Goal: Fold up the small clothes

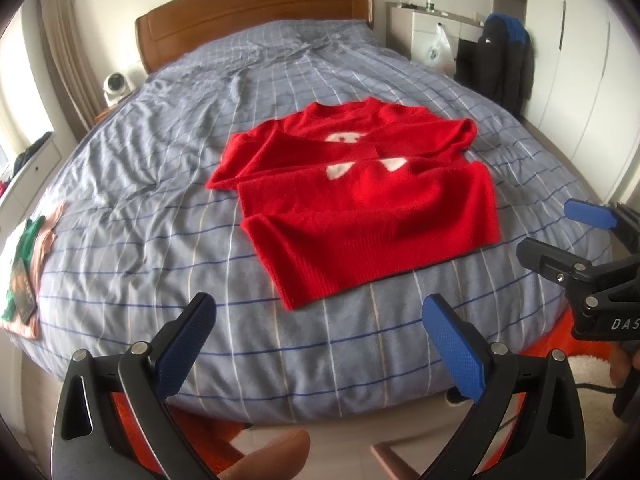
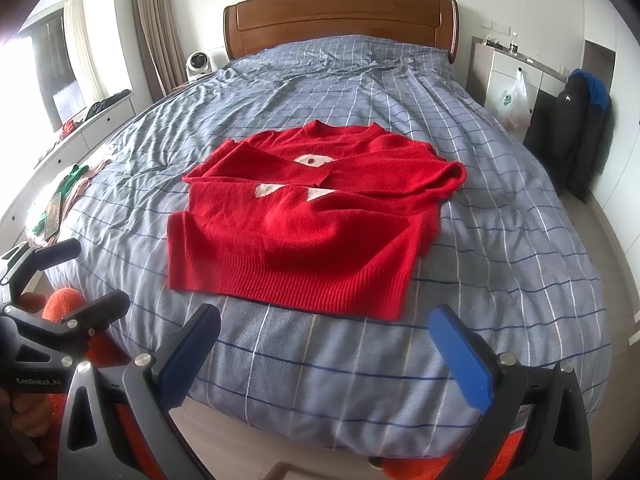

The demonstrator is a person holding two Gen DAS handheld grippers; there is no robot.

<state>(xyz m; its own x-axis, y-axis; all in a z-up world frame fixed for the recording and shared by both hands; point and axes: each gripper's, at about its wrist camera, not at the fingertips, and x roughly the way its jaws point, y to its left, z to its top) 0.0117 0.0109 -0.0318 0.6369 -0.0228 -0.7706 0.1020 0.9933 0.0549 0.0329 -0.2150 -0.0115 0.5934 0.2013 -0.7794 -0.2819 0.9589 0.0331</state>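
A small red knit sweater with a white pattern lies flat on the bed, both sleeves folded across its chest. It also shows in the right wrist view. My left gripper is open and empty, held near the foot of the bed, short of the sweater's hem. My right gripper is open and empty too, just short of the hem. The right gripper appears at the right edge of the left wrist view, and the left gripper at the left edge of the right wrist view.
The bed has a blue-grey checked cover and a wooden headboard. A pink and green pile of clothes lies at the bed's left edge. A dark jacket hangs at the right, next to a white bag.
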